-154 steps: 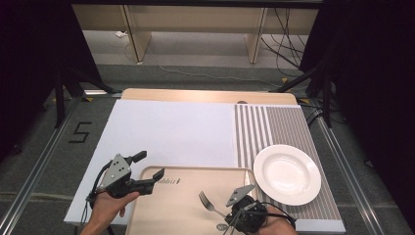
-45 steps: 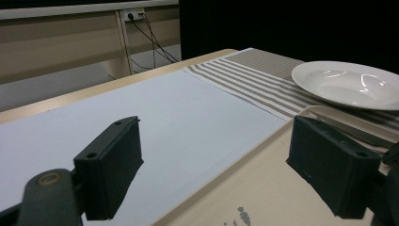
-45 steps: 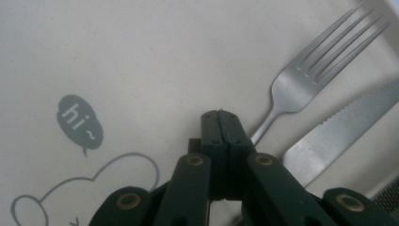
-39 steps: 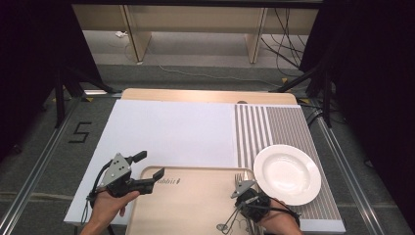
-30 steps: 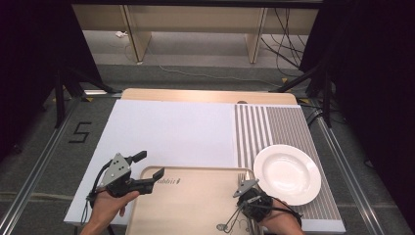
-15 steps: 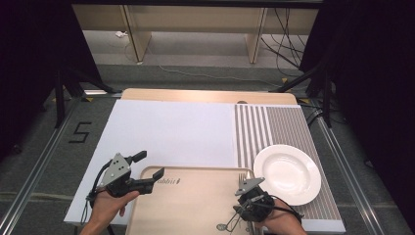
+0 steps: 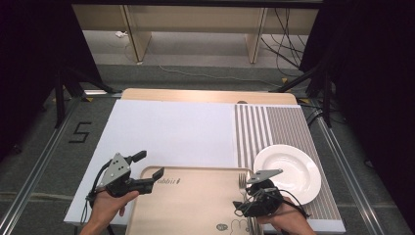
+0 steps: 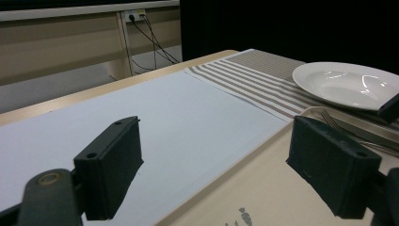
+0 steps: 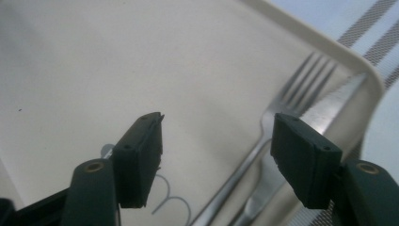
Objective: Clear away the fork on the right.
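A beige tray [image 7: 191, 205] lies at the near edge of the table. On its right side a fork [image 7: 242, 182] rests flat beside a knife [image 9: 329, 106], tines pointing away from me. My right gripper [image 7: 248, 192] hovers just over the fork's handle [image 9: 244, 169]. Its jaws have just been opening and nothing is gripped between them. My left gripper [image 7: 147, 167] stands open at the tray's near left corner, with the tray rim [image 8: 244, 155] running between its fingers, which do not press on it.
A white plate [image 7: 288, 169] sits on the striped placemat [image 7: 279, 127] just right of the tray. A white mat [image 7: 171, 127] covers the left and middle of the table. The table's near edge lies close under both hands.
The right gripper carried the fork from mid-tray to the tray's right side, set it beside the knife, then opened and lifted slightly. The left gripper has stayed put.
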A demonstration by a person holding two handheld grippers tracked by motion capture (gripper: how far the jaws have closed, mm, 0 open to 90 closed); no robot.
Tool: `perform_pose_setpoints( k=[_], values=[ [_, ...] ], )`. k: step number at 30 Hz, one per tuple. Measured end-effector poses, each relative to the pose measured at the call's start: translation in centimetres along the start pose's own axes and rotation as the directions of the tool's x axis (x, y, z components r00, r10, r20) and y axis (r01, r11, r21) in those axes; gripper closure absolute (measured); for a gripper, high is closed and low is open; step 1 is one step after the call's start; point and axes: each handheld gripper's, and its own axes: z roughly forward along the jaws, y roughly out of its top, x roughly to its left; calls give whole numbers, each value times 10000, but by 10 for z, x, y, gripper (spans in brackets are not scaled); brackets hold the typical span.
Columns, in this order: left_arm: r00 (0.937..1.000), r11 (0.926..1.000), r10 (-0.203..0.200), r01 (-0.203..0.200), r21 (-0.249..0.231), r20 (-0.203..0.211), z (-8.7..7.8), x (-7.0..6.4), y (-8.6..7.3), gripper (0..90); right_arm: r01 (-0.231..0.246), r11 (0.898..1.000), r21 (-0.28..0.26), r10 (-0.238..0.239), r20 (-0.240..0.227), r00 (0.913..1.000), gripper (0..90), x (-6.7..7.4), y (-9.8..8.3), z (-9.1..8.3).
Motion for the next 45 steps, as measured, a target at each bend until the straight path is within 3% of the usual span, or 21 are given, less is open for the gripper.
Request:
perform_pose_setpoints(
  k=[1,2,5,6,10,11,18,21,24,32,42,43,45],
  values=[
    [10000,10000,4,-4,4,-2,0,0,0,172,-101,9998,-177,103,89,9999,309,-4,-2,-2],
    [10000,10000,4,-4,4,-1,0,0,0,172,-239,9997,32,239,-62,9997,260,-6,-2,-6],
    [10000,10000,15,-15,20,-3,0,0,0,172,-419,9987,-280,417,-87,9991,242,-10,-4,-12],
    [10000,10000,22,-22,21,-5,0,0,0,172,-426,9989,-185,425,-52,9991,242,-13,-5,-15],
    [10000,10000,18,-18,18,-12,0,0,0,172,-713,9954,-637,726,182,9972,241,-18,-7,-21],
    [10000,10000,22,-22,15,-9,0,0,0,172,-556,9962,-665,572,216,9981,241,-21,-8,-23],
    [10000,10000,23,-23,-8,-16,0,0,0,172,-1079,9885,-1060,1134,470,9924,227,-31,-12,-30],
    [10000,10000,25,-25,-8,-23,0,0,0,172,-1060,9919,-699,1092,435,9931,225,-36,-13,-35],
    [10000,10000,21,-21,-4,-21,0,0,0,172,-1402,9880,-653,1436,509,9883,226,-40,-15,-39],
    [10000,10000,35,-35,-3,-30,0,0,1,172,-1311,9854,-1087,1400,782,9871,225,-52,-21,-43],
    [10000,10000,41,-41,-24,-32,0,0,1,172,-1706,9760,-1356,1866,1152,9757,224,-68,-30,-53],
    [10000,10000,17,-17,-23,-26,1,-1,1,172,-2107,9689,-1295,2257,1150,9674,224,-67,-31,-55],
    [10000,10000,32,-32,-18,-32,1,-1,1,172,-1952,9701,-1439,2136,1254,9688,224,-73,-33,-57]
  ],
)
